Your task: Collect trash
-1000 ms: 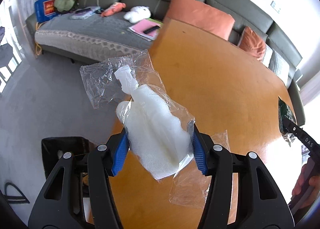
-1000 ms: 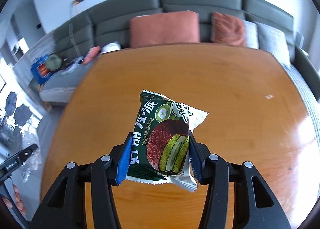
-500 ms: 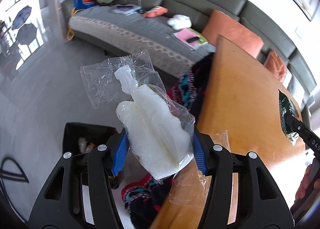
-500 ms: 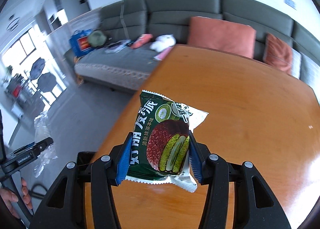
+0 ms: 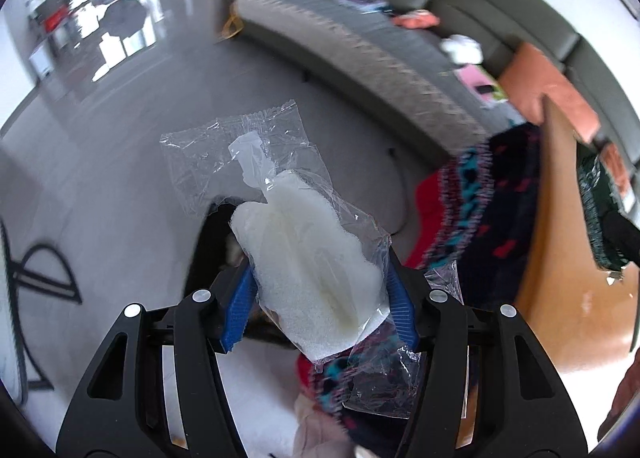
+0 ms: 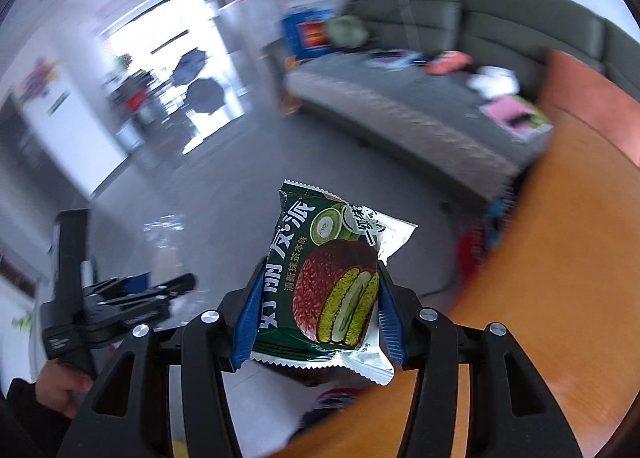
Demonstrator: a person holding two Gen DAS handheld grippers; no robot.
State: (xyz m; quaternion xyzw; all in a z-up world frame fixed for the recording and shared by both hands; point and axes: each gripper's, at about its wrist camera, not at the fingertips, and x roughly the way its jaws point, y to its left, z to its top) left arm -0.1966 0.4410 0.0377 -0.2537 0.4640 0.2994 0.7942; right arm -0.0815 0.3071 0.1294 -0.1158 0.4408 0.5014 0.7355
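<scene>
- Low centre of the left wrist view: the left gripper [image 5: 320,312] has its blue fingers [image 5: 239,308] partly apart and pressed on a clear plastic bag of white foam [image 5: 312,270]; the jaws have just been opening a little, the bag between them.
- Low centre of the right wrist view: the right gripper [image 6: 318,324] holds a green snack wrapper [image 6: 324,282] at about half its spread, the fingers [image 6: 248,314] tight on both edges.
- Just behind the foam bag, a black bin [image 5: 218,242] stands on the grey floor [image 5: 120,130], its opening mostly hidden by the load.
- Right of both frames: the orange tabletop [image 5: 576,278], with a patterned cloth [image 5: 492,202] hanging beside its edge.
- Far background, upper frame: a grey sofa [image 5: 400,38] strewn with items.
- Judgement: the carry to the bin is under way; each load is best centred over the opening before letting go, as light film drifts sideways and could land on the floor.
</scene>
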